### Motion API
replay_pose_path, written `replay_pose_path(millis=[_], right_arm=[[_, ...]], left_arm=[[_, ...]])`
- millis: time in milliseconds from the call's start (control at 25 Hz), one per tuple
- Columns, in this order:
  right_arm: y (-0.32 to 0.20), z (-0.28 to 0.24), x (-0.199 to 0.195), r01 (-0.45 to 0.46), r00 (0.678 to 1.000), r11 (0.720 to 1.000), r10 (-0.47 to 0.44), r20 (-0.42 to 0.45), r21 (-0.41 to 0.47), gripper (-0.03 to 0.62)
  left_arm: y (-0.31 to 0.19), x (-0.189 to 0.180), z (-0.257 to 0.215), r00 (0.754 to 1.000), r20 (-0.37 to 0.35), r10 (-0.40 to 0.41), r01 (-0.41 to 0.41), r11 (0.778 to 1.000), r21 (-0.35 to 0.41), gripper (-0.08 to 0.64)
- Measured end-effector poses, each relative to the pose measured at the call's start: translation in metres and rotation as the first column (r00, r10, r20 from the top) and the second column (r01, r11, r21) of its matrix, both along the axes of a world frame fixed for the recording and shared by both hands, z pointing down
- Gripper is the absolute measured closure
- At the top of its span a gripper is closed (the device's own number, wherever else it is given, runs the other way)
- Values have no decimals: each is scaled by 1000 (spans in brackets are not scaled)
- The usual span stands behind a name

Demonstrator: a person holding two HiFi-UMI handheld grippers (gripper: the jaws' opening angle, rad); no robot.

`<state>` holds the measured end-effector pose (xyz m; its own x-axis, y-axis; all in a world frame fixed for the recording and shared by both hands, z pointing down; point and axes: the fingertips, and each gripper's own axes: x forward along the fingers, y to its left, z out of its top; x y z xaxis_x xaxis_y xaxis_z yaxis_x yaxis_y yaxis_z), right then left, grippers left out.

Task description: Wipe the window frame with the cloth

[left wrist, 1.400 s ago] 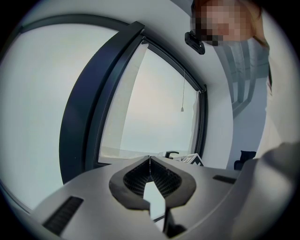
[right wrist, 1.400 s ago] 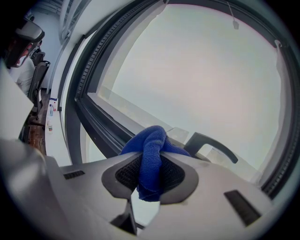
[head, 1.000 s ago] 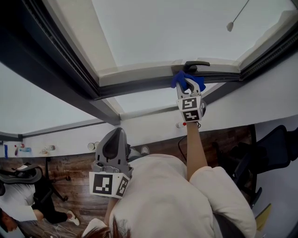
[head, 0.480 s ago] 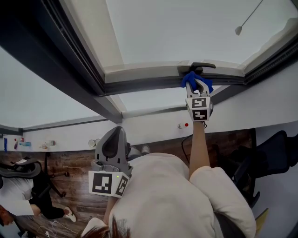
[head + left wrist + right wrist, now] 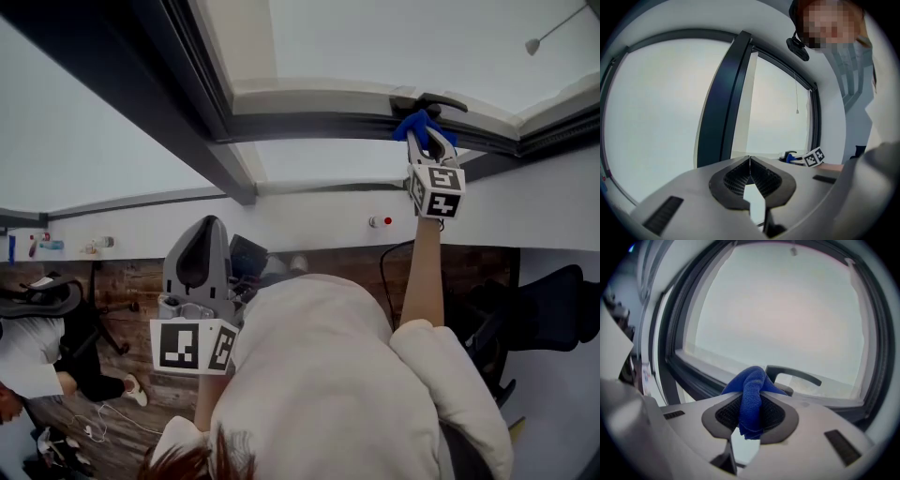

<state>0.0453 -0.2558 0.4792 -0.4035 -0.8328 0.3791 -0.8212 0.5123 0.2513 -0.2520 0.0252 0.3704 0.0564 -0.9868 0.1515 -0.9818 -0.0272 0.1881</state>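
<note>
Cloth point(image 5: 752, 390): blue, bunched, up against the dark window frame point(image 5: 309, 125) just beside its black handle point(image 5: 793, 374).
Right gripper point(image 5: 751, 405): clamped on the cloth, raised on an outstretched arm.
Left gripper point(image 5: 750, 161): jaws pressed together with nothing between them, held low by the person's chest.

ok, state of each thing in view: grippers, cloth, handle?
Right gripper: shut on cloth, up at the frame.
Cloth: bunched in the jaws, at the frame beside the handle.
Left gripper: shut, empty, held low.
Handle: lying along the frame.
</note>
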Motion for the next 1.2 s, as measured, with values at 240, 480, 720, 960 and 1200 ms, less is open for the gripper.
replay_pose_path(millis=[240, 480, 720, 960, 1200], right_arm=[[77, -50, -6, 73, 957, 989, -105, 271, 127, 505], [154, -81, 5, 42, 956, 990, -79, 283, 133, 505], [210, -96, 35, -73, 972, 991, 44, 232, 116, 505], [225, -87, 38, -105, 963, 992, 85, 254, 65, 505], [214, -82, 40, -42, 978, 998, 33, 204, 42, 505]], left_arm=[[-7, -18, 0, 999, 4, 37, -37, 999, -36, 551], [-28, 5, -5, 980, -12, 199, -200, 979, -31, 551], [-21, 28, 18, 943, -48, 328, -331, 941, -69, 551], [-18, 20, 28, 948, -21, 318, -319, 944, -81, 551], [-11, 32, 26, 960, 23, 278, -275, 957, -95, 551]])
